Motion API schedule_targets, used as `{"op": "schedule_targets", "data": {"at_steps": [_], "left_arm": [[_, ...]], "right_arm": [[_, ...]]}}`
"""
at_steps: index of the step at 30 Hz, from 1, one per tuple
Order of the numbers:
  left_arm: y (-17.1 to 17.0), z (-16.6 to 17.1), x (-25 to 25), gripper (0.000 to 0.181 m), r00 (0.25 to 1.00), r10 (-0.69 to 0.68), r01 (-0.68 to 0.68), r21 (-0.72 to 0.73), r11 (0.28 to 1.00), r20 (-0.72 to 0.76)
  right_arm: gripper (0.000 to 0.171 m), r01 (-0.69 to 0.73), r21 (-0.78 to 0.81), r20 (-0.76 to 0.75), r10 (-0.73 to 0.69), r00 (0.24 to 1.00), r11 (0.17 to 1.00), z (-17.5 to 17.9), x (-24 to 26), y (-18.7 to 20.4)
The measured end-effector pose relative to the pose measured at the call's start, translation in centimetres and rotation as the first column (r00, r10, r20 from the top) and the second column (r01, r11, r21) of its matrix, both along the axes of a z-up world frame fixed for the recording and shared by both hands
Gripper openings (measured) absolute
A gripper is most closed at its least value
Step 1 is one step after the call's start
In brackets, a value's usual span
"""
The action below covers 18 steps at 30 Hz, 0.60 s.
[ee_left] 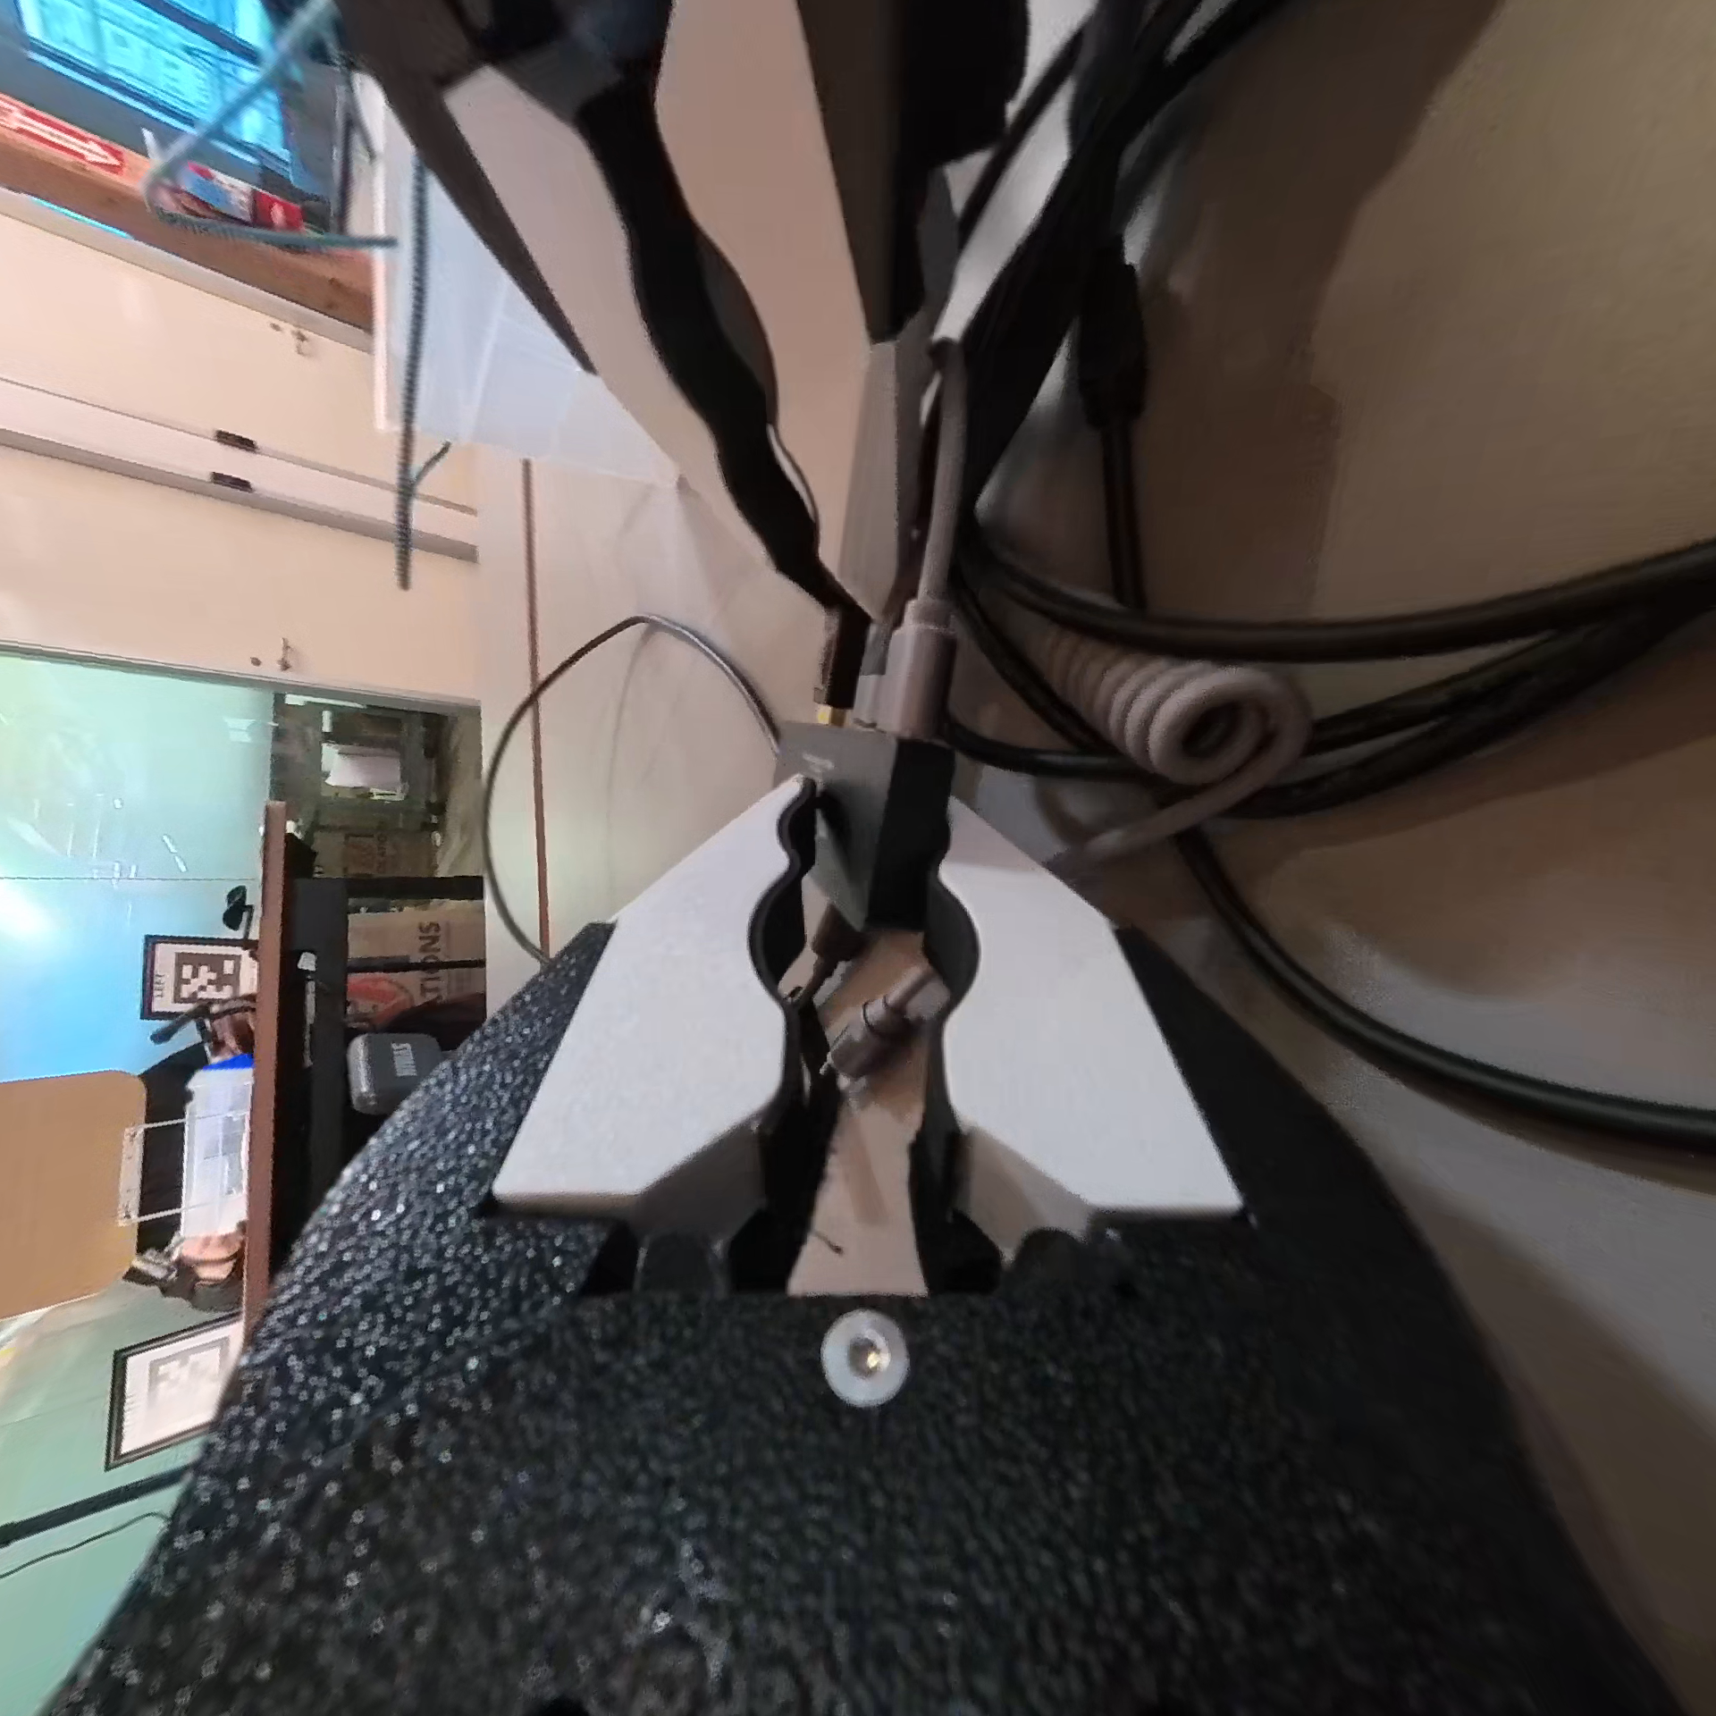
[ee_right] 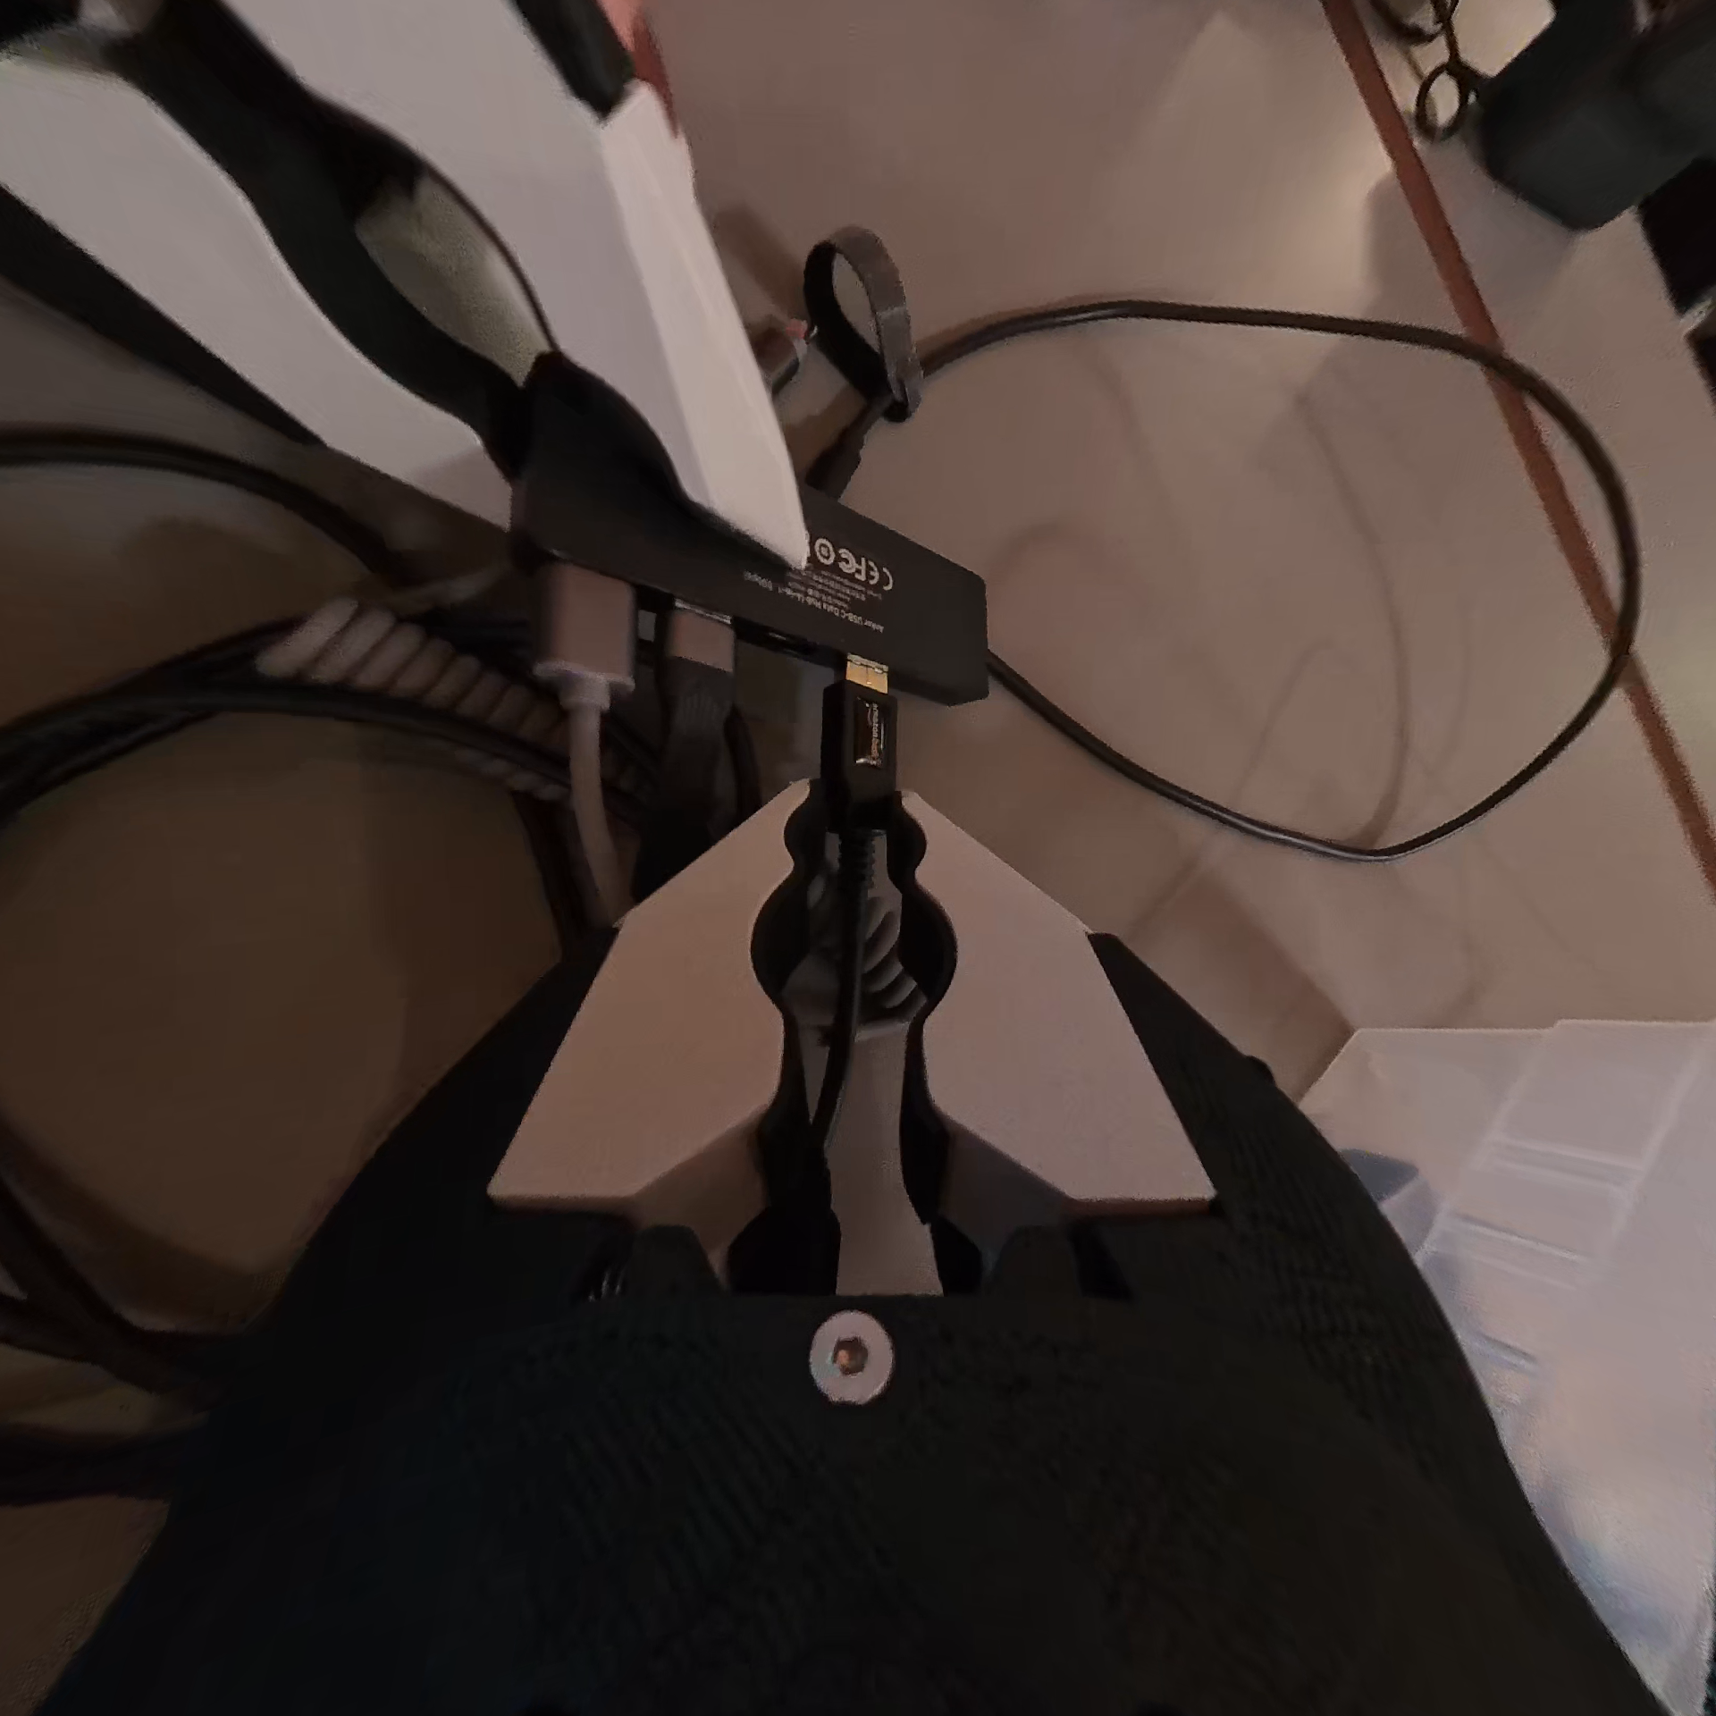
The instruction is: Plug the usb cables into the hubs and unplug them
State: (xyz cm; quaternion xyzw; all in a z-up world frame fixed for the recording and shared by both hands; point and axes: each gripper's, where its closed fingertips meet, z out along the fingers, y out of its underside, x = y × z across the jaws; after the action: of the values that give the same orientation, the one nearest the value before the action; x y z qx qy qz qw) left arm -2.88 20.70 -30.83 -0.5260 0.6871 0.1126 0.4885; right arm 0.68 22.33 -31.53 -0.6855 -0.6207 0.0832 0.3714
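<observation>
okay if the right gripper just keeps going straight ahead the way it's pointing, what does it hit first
Probably the black hub. The right gripper holds a black plug whose gold tip is at a port on the hub's edge, so the plug would push in first.

The left wrist view looks forward along its own tool, rolled sideways so that the counter rises at 3 o'clock and the room falls away toward 9 o'clock. It sits very close to the hub. The right wrist view looks steeply down along the right tool at the counter, also close. Both views share the hub, the coiled grey cable and the black cables.
</observation>
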Motion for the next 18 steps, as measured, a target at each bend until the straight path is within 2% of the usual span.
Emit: {"op": "schedule_targets", "data": {"at_steps": [1, 2, 3, 8, 10, 13, 18], "left_arm": [[0.2, -0.3, -0.3, 0.028, 1.000, 0.012, -0.012, 0.000, 1.000, -0.023], [0.7, -0.4, -0.6, 0.043, 0.999, 0.032, -0.031, 0.020, 0.999, -0.038], [1.0, -0.2, -0.7, 0.047, 0.999, 0.027, -0.026, 0.035, 0.999, -0.044], [1.1, -0.1, -0.6, 0.050, 0.998, -0.034, 0.033, -0.014, 0.999, -0.047], [0.2, -0.8, -0.2, 0.030, 0.997, -0.069, 0.071, -0.158, 0.985, 0.016], [-0.7, 1.2, 0.1, 0.019, 0.987, -0.067, 0.099, -0.221, 0.970, 0.146], [-4.5, 6.0, 0.2, 0.012, 0.944, -0.072, 0.190, -0.350, 0.917, 0.322]], "right_arm": [[0.012, -0.010, 0.027, 0.013, 0.010, 1.000, 1.000, -0.1, 0.0, 0.1], [0.012, -0.018, 0.042, 0.026, 0.017, 1.000, 0.999, -0.1, 0.0, 0.1], [0.012, -0.029, 0.053, 0.037, 0.027, 0.999, 0.998, -0.2, 0.0, 0.2], [0.012, -0.088, 0.067, 0.048, 0.085, 0.995, 0.994, -0.2, 0.0, 0.3], [0.012, -0.079, 0.041, 0.002, 0.079, 0.997, 0.996, -0.1, -0.2, 0.2], [0.011, -0.080, -0.032, -0.080, 0.077, 0.994, 0.996, 0.5, -0.5, -0.6], [0.010, -0.196, -0.073, -0.190, 0.179, 0.965, 0.978, 4.5, -1.6, -4.2]]}}
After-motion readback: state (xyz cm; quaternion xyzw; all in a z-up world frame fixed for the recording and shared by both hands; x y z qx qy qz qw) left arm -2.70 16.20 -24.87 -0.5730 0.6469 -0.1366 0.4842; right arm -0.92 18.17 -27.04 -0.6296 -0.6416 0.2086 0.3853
